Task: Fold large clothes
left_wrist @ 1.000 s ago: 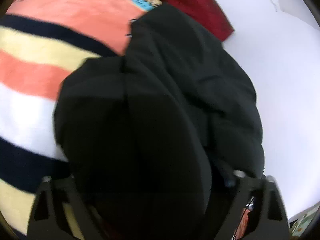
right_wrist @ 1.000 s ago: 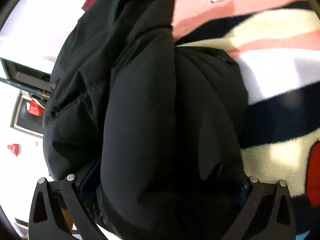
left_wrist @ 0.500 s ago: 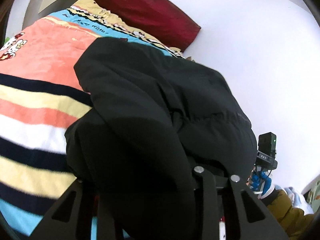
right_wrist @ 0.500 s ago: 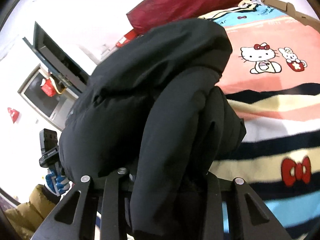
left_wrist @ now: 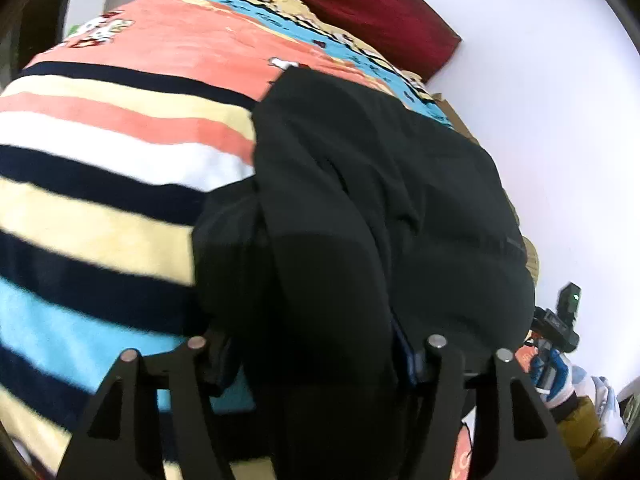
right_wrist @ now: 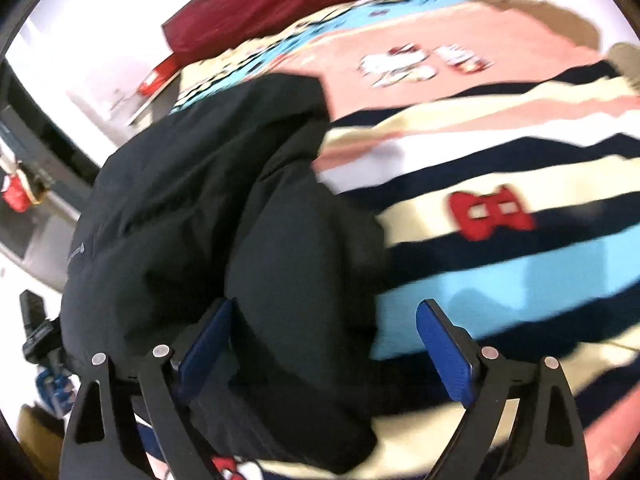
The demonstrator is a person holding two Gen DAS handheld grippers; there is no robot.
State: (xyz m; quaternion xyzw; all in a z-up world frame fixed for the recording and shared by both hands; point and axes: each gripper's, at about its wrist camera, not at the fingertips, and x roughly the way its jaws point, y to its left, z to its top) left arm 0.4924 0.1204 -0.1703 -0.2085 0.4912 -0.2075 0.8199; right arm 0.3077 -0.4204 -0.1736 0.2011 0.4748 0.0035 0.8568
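A bulky black jacket lies bunched in folds on a striped cartoon blanket. My left gripper straddles its near fold, jaws opening. The cloth fills most of the gap, and a sliver of blanket shows by the left finger. In the right wrist view the jacket sits left of centre on the blanket. My right gripper is opening too. A fold rests against the left blue pad, while the right pad stands free over the blanket.
A dark red pillow lies at the head of the bed by a white wall. A blue-gloved hand with a black device shows past the jacket. A dark cabinet stands beyond the bed's left side.
Half a second ago both grippers were pinched narrowly on the jacket's folds. Now both jaws have spread wide, and both cameras have pulled back so more blanket shows.
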